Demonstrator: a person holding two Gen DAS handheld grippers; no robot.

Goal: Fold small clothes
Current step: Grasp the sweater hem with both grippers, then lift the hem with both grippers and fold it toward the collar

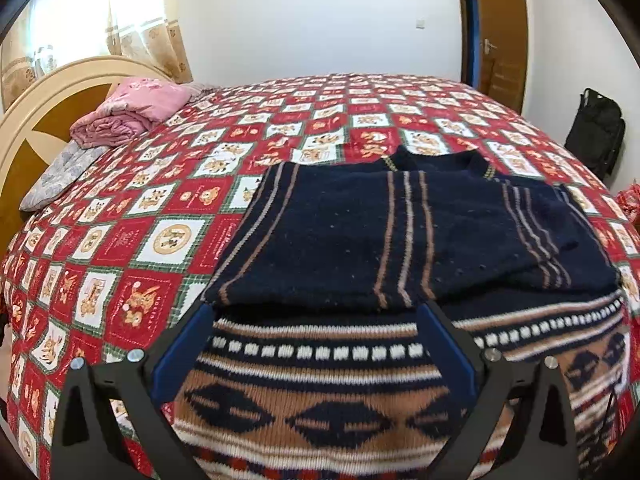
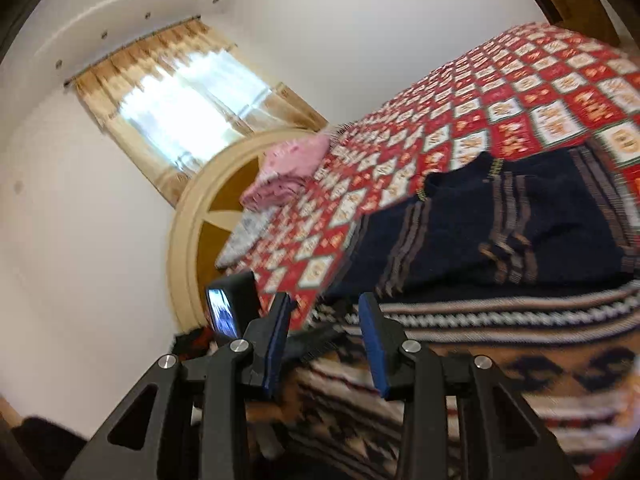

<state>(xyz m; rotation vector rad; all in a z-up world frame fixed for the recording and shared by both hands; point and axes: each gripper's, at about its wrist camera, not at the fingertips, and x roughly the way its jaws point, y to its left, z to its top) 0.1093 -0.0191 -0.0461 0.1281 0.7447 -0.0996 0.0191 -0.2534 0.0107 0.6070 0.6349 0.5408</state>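
Bright daylight from the curtained window (image 2: 188, 116); right wrist view motion-blurred, both fisheye-warped at edges.

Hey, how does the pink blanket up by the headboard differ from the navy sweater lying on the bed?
The pink blanket is plain pink; the navy sweater is dark with tan stripes and a brown, white and navy patterned band.
The pink blanket is bunched in a loose heap by the headboard; the navy sweater lies flat, sleeves folded across its body.
The pink blanket sits far from the grippers; the navy sweater lies right under them.
Both rest on the red checked bedspread.
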